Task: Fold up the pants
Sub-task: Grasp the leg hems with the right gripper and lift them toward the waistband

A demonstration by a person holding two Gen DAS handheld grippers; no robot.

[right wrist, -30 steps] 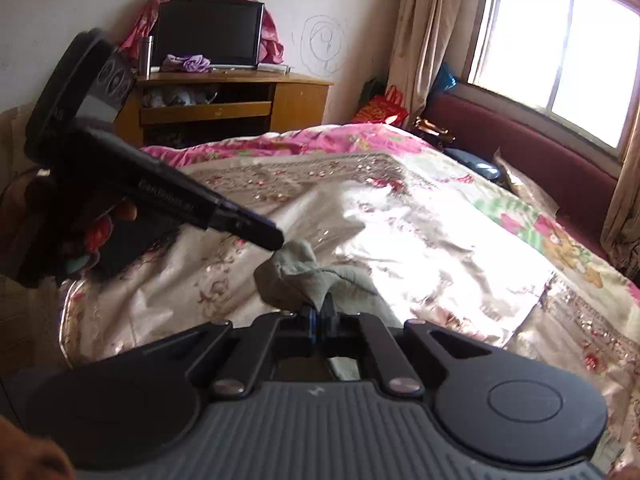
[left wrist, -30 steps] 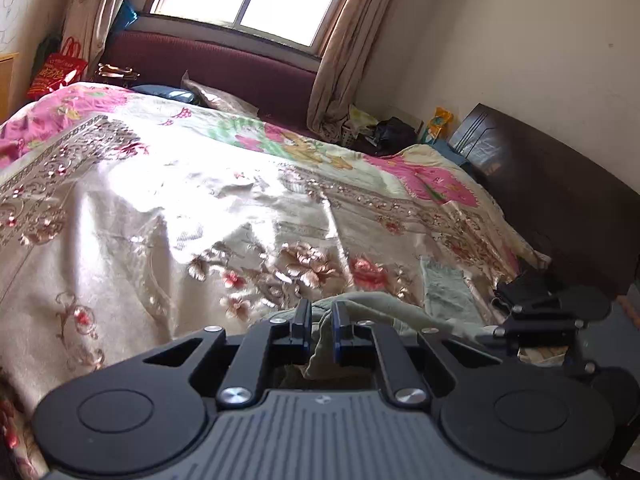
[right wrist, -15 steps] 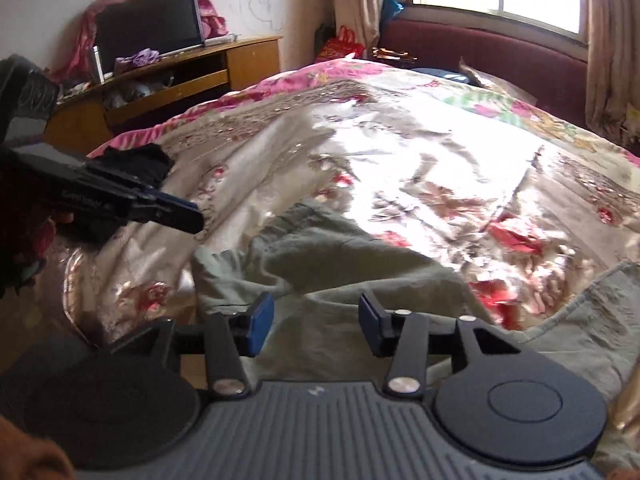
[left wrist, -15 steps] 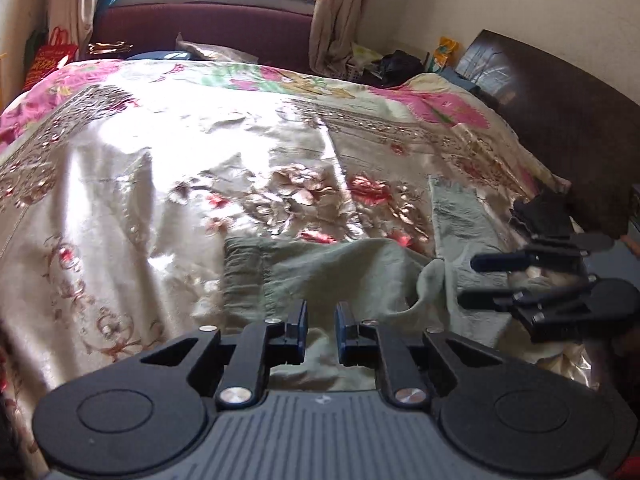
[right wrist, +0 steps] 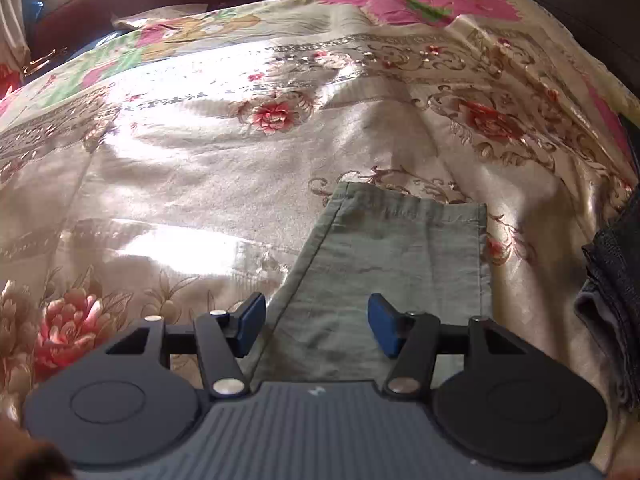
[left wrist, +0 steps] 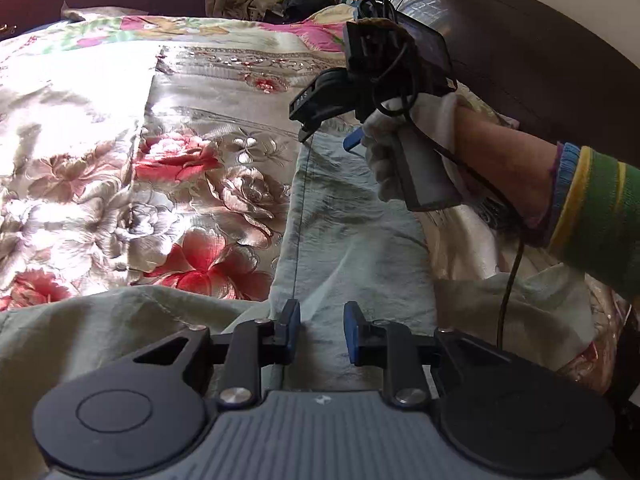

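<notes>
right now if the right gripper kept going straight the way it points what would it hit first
Most likely the grey-green pants spread on the floral bedspread. The right gripper points down at the pant leg, its opening jaws pressing nothing, and nothing else shows in that line, though the depth is hard to judge.

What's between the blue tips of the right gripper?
The right wrist view shows the green pants leg, lying flat on the flowery bedspread, untouched; the right gripper is opening.

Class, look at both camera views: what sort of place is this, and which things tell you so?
Most likely a home bedroom. A floral satin bedspread covers a wide bed, a dark wooden headboard stands at one end, and grey-green pants lie spread on the covers.
</notes>
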